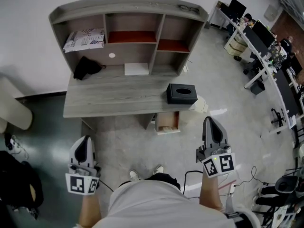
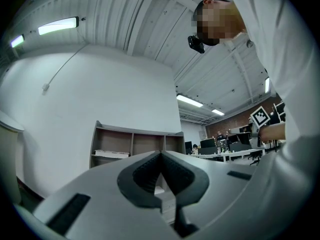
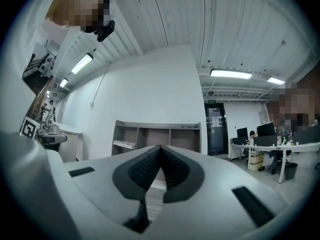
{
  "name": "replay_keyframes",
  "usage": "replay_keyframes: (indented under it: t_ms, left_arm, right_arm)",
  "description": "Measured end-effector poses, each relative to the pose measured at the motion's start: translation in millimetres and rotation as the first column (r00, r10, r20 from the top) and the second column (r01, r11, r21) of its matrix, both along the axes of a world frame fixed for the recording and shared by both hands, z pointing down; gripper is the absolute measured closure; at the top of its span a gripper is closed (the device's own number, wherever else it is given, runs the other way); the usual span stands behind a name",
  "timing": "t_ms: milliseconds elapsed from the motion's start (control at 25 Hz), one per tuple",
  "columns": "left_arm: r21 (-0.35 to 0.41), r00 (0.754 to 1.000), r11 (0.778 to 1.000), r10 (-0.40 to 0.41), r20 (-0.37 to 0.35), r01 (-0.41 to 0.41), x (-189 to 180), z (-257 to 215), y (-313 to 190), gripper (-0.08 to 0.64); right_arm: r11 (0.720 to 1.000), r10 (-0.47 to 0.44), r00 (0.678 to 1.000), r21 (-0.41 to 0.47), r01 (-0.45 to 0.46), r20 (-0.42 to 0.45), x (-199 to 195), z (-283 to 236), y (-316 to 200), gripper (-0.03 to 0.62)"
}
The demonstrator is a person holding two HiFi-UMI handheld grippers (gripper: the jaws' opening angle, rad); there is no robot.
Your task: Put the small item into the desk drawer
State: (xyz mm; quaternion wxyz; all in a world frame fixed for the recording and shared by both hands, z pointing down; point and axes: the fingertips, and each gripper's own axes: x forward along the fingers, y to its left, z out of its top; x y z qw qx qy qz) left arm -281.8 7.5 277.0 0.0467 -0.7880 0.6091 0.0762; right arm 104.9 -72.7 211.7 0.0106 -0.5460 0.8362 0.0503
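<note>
A grey wooden desk with a shelf hutch stands ahead of me. A drawer unit shows under the desk's right part, its front showing below the desk edge. On the desktop lie a black bundle, a flat white item and a black tissue box. My left gripper is held low at the left, well short of the desk, shut and empty. My right gripper is at the right, near the desk's corner, also shut with nothing in it.
A patterned package lies in the hutch's left shelf. Office desks with monitors run along the right. Cables lie on the floor by my feet. A white rounded object stands at the left wall.
</note>
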Motion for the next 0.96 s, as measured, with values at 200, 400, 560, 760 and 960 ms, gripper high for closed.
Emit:
replay_keyframes:
  t_ms: [200, 400, 560, 760, 960]
  left_arm:
    - [-0.003, 1.0, 1.0, 0.014, -0.007, -0.014, 8.2, 3.5, -2.8, 0.543]
    - [-0.01, 0.999, 0.999, 0.035, -0.024, -0.036, 23.2, 10.1, -8.1, 0.543]
    - [-0.012, 0.998, 0.999, 0.048, -0.027, -0.049, 32.1, 13.3, -12.7, 0.543]
    - [-0.025, 0.999, 0.999, 0.038, -0.034, -0.039, 35.6, 21.0, -12.6, 0.543]
    - [-0.034, 0.999, 0.999, 0.033, -0.039, -0.035, 40.3, 25.8, -14.9, 0.543]
  right_arm:
    - [1.0, 0.013, 1.0, 0.001, -0.013, -0.009, 8.4, 1.4, 3.7, 0.571]
    - [1.0, 0.028, 0.999, -0.007, -0.028, -0.025, 18.7, 7.0, 5.3, 0.571]
    - [0.999, 0.038, 0.998, -0.014, -0.039, -0.047, 24.5, 11.6, 6.0, 0.571]
    - [0.999, 0.039, 0.998, -0.028, -0.04, -0.055, 28.3, 20.1, 5.4, 0.571]
    - [0.999, 0.03, 0.998, -0.04, -0.032, -0.057, 30.2, 28.4, 2.5, 0.571]
